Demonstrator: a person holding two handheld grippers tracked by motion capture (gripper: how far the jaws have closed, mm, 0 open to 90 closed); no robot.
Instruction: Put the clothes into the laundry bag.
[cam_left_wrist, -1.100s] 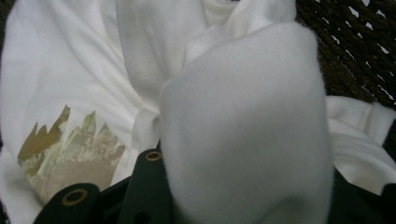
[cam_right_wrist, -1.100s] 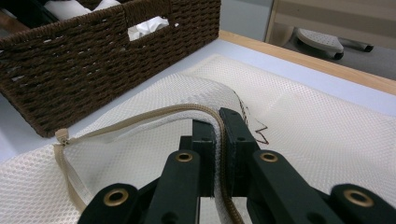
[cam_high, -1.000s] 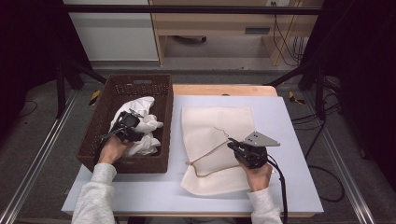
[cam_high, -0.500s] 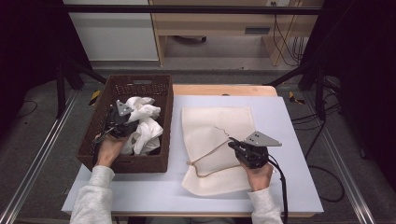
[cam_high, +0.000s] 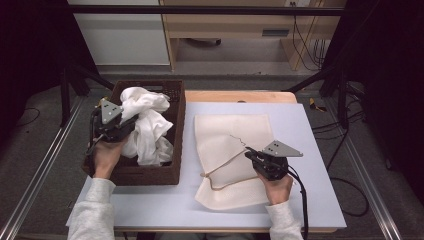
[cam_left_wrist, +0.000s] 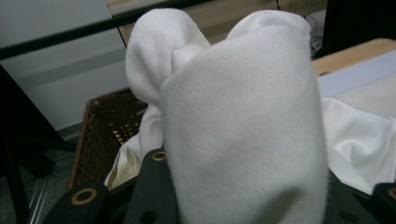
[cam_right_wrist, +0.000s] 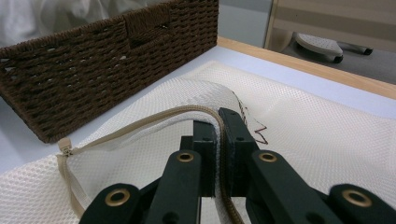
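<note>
Pinching a bunched white cloth (cam_high: 145, 127) at centre left of the high view, the left gripper (cam_high: 120, 127) holds it above the brown wicker basket (cam_high: 150, 175). At lower right of centre, the right gripper (cam_high: 252, 157) is clamped on the zippered edge of a cream mesh bag (cam_high: 232, 135) lying flat on the table (cam_high: 310, 150).

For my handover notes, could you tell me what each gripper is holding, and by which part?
The left gripper grips a bunched fold of the white cloth. The right gripper pinches the zipper edge of the mesh bag's opening.
</note>
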